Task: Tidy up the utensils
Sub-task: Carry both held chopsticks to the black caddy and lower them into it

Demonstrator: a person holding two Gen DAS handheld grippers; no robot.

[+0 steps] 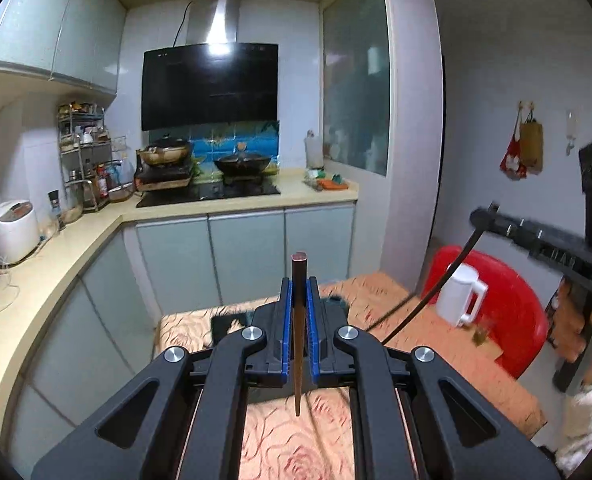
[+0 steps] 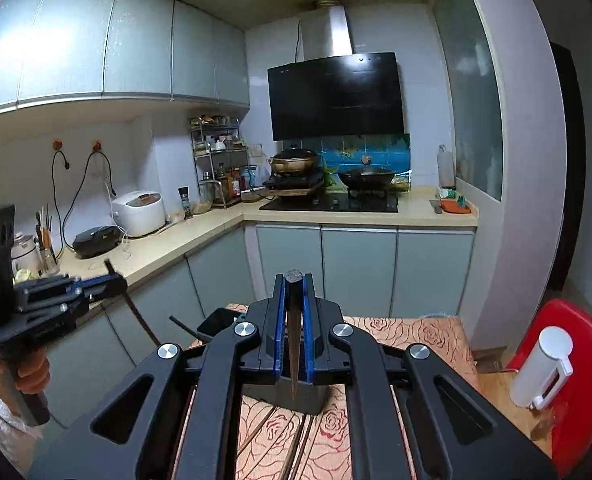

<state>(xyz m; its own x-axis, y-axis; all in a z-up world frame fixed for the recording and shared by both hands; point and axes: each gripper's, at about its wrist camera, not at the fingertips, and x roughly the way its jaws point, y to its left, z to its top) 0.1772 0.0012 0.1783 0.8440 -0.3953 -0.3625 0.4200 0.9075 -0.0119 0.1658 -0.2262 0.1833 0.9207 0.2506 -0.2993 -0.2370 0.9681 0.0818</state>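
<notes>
My left gripper (image 1: 299, 284) is shut on a dark brown chopstick (image 1: 298, 336), held upright above the rose-patterned table (image 1: 292, 448). My right gripper (image 2: 294, 280) is shut on another dark chopstick (image 2: 294, 344), also upright, its tip over a dark metal utensil holder (image 2: 299, 398). The right gripper also shows in the left wrist view (image 1: 483, 216) with its chopstick (image 1: 435, 288) hanging down. The left gripper shows in the right wrist view (image 2: 114, 278). More chopsticks (image 2: 296, 448) lie on the table beneath the right gripper.
A white kettle (image 1: 461, 296) and a red chair (image 1: 507, 308) stand at the table's right. A black phone-like object (image 2: 218, 320) lies at the table's far edge. A kitchen counter (image 1: 56, 264) with a rice cooker (image 1: 10, 230) and a stove with pans (image 1: 208, 192) lies beyond.
</notes>
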